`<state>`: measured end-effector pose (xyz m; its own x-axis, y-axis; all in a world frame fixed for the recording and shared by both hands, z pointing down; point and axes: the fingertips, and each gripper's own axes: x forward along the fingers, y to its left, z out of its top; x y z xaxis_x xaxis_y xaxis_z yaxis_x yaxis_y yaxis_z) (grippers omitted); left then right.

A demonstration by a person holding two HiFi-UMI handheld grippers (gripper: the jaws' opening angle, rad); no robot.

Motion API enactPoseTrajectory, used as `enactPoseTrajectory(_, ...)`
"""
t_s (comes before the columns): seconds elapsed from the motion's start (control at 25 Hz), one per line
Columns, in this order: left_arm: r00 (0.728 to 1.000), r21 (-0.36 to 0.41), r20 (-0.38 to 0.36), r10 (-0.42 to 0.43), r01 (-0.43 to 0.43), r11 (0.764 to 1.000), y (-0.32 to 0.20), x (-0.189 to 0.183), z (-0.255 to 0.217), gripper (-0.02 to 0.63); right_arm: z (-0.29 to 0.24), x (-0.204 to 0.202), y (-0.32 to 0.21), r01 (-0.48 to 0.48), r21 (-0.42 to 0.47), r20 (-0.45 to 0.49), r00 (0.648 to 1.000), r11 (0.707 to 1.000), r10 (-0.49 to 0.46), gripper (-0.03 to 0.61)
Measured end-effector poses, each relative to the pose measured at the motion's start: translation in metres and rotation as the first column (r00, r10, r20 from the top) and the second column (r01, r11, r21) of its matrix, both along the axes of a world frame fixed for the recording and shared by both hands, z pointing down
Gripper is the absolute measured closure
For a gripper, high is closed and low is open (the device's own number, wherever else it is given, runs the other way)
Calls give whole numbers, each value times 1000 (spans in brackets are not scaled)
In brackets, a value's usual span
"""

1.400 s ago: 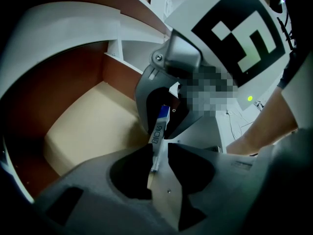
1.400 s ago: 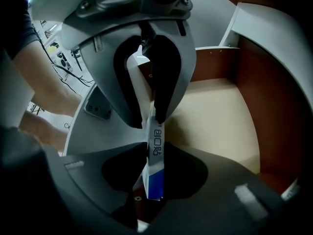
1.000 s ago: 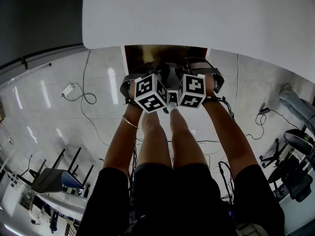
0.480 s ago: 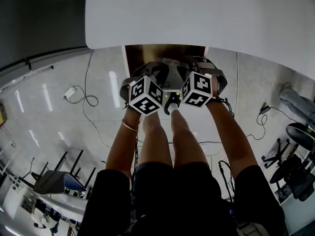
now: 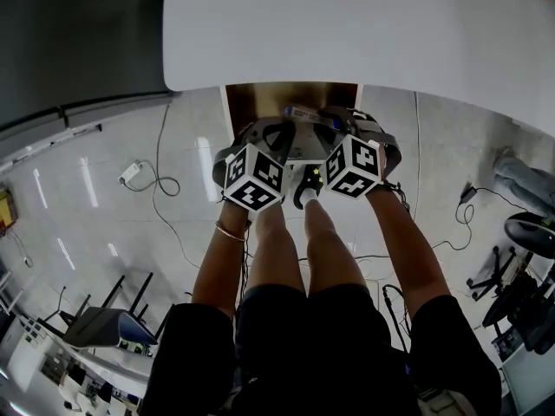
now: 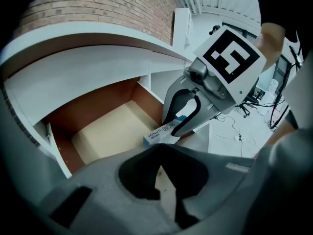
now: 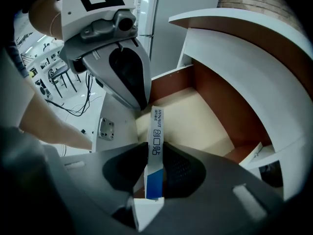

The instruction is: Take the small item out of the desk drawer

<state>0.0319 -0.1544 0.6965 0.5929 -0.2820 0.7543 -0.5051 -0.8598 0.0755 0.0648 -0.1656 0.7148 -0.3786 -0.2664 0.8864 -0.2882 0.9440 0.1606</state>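
Underneath it all in the head view, a glossy pale floor (image 5: 104, 206), crossed by loose cables (image 5: 160, 146), with a white power strip (image 5: 130, 173) at the left. Across the top of that view, a white desk (image 5: 364, 24) with a curved edge. Under that edge, a drawer (image 6: 93, 104) pulled out, with brown walls and a pale beige bottom. Nearer the camera, two bare legs (image 5: 295, 250) and two forearms reaching forward, a thin bracelet (image 5: 227, 230) round the left wrist.

Side by side over the drawer front, two grippers, each with a black-and-white marker cube on top. On the left gripper (image 7: 141, 102), jaws pressed together with nothing between them. Points down toward the drawer, just beside the other one. On the right gripper (image 6: 178, 129), jaws clamped on a small box (image 7: 155, 151), pads against its two flat sides.

A narrow white box, that, with dark print and a blue end. Stands on edge between those jaws, blue end toward the camera. Sticks its white end out past the fingertips, over the front of the open drawer and off the beige bottom.
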Motion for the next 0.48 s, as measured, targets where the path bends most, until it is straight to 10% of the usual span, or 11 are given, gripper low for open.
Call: enactPoseTrajectory(0.48, 998, 1, -48, -48, 48, 999, 3, -10, -32, 615, -34, 3, 3, -110, 17, 59, 992, 994, 108, 469)
